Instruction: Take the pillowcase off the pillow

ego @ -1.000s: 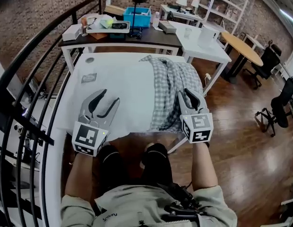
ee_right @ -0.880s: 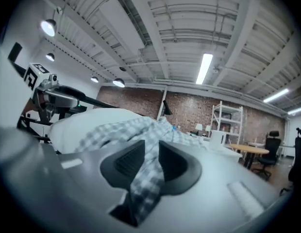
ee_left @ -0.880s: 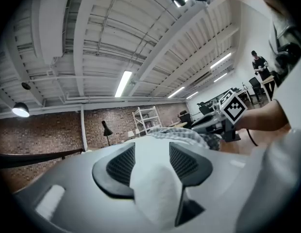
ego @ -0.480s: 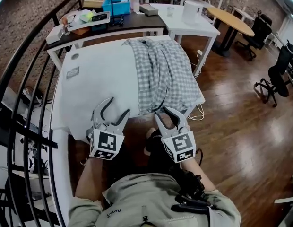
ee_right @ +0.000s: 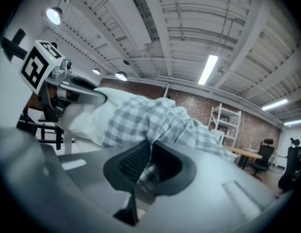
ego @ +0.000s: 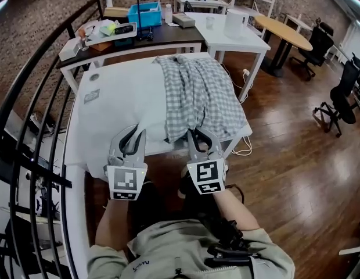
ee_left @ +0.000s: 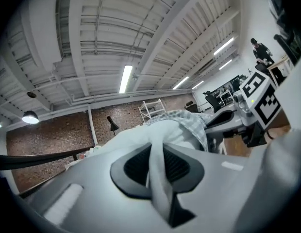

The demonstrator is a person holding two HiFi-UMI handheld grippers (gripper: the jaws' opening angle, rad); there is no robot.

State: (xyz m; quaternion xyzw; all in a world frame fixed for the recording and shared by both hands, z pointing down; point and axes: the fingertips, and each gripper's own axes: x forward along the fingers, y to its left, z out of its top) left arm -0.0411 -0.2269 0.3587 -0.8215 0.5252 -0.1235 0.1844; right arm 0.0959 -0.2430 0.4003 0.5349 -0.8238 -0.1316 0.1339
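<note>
Since the earlier frame your grippers have dropped to the white counter's [ego: 168, 149] 6 o'clock edge. Fingers just closed: left gripper [ego: 129, 133] pinches the white fabric pillow [ego: 128, 97], right gripper [ego: 197, 135] the grey-checked cloth pillowcase [ego: 197, 95].

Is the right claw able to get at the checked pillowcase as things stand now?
Yes, it seems so: the right claw has just been closing and now pinches the near edge of the checked pillowcase; nothing stands between.
</note>
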